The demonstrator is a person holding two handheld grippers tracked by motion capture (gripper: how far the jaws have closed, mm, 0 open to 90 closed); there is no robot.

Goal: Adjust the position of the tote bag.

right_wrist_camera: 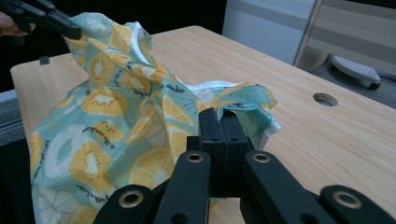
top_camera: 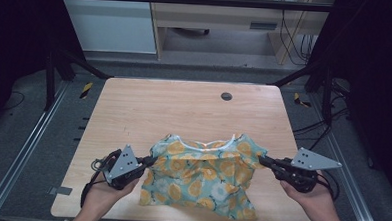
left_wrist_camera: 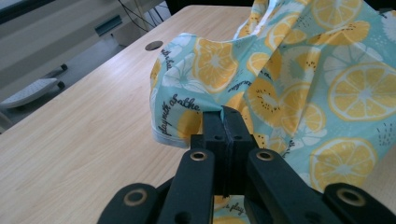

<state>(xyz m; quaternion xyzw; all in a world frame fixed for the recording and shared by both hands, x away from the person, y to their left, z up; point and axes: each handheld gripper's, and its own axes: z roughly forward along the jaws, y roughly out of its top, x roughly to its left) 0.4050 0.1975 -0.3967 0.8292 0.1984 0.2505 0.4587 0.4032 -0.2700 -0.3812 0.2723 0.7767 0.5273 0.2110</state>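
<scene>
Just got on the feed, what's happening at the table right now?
A person is working a small lemon-print shirt on the wooden table with two hand-held grippers. The left gripper is shut on the shirt's left sleeve area, and the right gripper is shut on the opposite sleeve. The shirt is bunched and partly lifted between them, collar toward the far side, not laid flat.

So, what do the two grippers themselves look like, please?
Both are black tools with two flat jaws on hinged arms with round metal rivets. The left gripper and right gripper each carry a grey three-cornered plate dotted with small holes, and a black cable trails behind. The forearms are bare, no sleeves.
</scene>
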